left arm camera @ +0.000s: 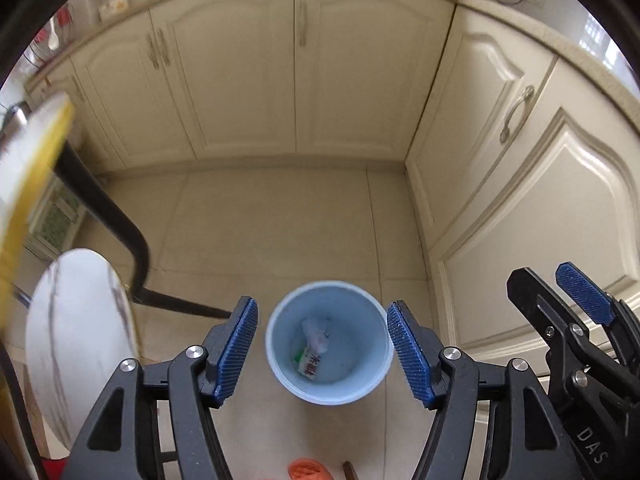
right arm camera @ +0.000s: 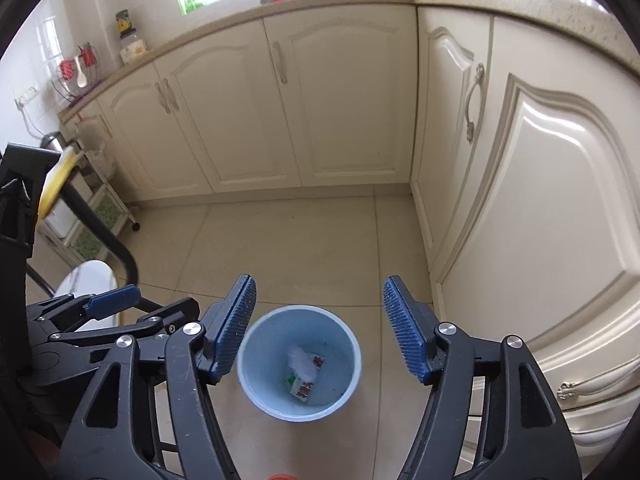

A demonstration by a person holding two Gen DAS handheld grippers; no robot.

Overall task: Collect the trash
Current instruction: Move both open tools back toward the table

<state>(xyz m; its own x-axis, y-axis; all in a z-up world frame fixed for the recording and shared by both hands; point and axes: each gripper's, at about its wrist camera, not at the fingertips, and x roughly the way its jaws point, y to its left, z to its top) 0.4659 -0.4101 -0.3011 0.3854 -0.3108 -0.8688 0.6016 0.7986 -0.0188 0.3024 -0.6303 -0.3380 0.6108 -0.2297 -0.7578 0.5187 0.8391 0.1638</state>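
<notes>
Both tools hang above a light-blue trash bin [left arm camera: 329,342] that stands on the tiled floor [left arm camera: 280,220], near the corner of the cream cabinets [left arm camera: 248,76]. The left tool [left arm camera: 322,350] is spread wide and holds nothing — the bin's mouth shows between its blue pads [left arm camera: 237,350]. The right tool [right arm camera: 320,330] is likewise open and empty, its pads [right arm camera: 404,330] flanking the bin from above. Inside the bin lie a crumpled white paper [left arm camera: 316,334] and a small carton [left arm camera: 309,364] with green and red print, touching each other at the bottom. A round marble-patterned stool [left arm camera: 76,332] stands to the left, beside a black curved leg [left arm camera: 104,208].
</notes>
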